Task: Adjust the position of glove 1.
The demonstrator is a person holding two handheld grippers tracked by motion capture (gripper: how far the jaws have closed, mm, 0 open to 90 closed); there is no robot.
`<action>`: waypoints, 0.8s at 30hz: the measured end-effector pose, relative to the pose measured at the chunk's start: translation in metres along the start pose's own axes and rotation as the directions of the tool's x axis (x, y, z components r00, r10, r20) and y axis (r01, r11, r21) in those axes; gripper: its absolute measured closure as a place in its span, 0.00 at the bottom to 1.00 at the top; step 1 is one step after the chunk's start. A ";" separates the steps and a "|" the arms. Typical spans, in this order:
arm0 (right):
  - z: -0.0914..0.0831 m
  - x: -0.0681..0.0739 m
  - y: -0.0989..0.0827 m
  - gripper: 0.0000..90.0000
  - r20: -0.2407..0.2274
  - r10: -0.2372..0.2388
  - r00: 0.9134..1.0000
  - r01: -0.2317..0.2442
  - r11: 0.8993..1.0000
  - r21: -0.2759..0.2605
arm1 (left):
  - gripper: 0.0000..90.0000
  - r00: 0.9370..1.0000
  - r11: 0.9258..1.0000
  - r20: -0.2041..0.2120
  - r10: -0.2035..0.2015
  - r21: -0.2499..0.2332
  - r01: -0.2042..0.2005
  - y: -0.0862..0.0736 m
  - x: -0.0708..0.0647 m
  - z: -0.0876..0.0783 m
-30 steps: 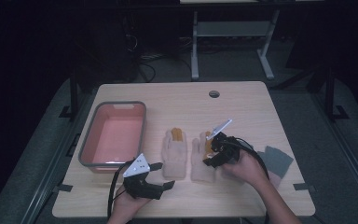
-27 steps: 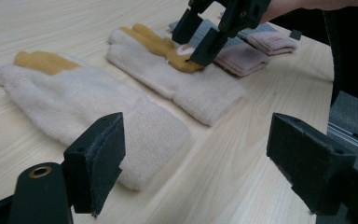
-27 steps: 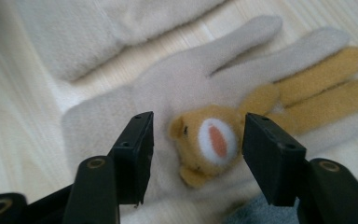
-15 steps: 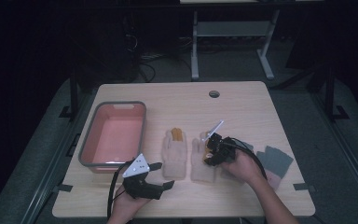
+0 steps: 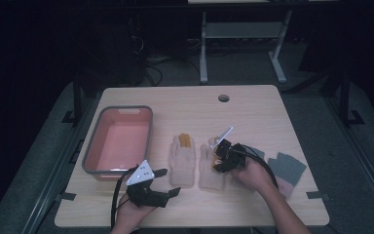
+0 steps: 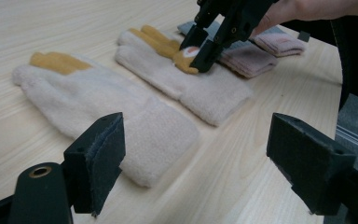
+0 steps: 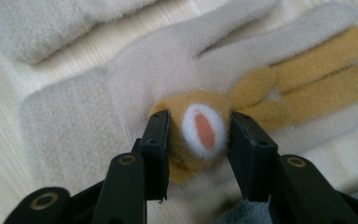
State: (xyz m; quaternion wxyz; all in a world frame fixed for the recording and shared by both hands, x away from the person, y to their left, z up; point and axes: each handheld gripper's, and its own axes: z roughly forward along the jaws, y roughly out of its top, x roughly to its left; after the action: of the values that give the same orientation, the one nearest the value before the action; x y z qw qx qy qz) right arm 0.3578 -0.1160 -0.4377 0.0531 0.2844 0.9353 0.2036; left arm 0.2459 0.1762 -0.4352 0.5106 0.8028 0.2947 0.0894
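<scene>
Two cream gloves with mustard fingers lie side by side mid-table: the left glove (image 5: 182, 158) (image 6: 98, 102) and the right glove (image 5: 210, 174) (image 6: 214, 93) (image 7: 98, 116). The right glove carries a brown plush ornament (image 7: 200, 126) with a white and orange oval. My right gripper (image 5: 217, 158) (image 6: 200, 51) (image 7: 200, 119) points down at it. Its jaws have just been closing and now press on both sides of the ornament. My left gripper (image 5: 168, 183) (image 6: 196, 158) rests open near the front edge, aimed at the gloves, with nothing between its jaws.
A pink tub (image 5: 148, 141) with a grey rim stands at the left. A grey and pink pair of gloves (image 5: 285, 168) (image 6: 247, 58) lies right of the cream ones. A round hole (image 5: 223, 98) sits near the table's far edge.
My right gripper has dipped slightly onto the right glove and its jaws have narrowed around the plush ornament. The left gripper has not moved.
</scene>
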 end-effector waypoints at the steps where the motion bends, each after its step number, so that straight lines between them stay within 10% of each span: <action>1: 0.000 0.000 0.000 0.68 0.000 0.002 1.000 -0.002 1.000 -0.001 | 0.22 1.000 1.000 -0.001 0.000 -0.001 0.000 0.000 0.001 0.000; 24: -0.023 0.012 0.013 0.71 -0.011 -0.056 0.998 0.056 0.996 -0.064 | 0.22 1.000 0.999 -0.012 -0.029 -0.023 0.029 0.001 0.005 -0.006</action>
State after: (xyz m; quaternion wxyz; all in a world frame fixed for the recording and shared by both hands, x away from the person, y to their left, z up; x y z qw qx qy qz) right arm 0.3494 -0.1082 -0.4110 0.0619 0.2550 0.9362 0.2337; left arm 0.2475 0.1832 -0.4322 0.5192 0.7920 0.3082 0.0903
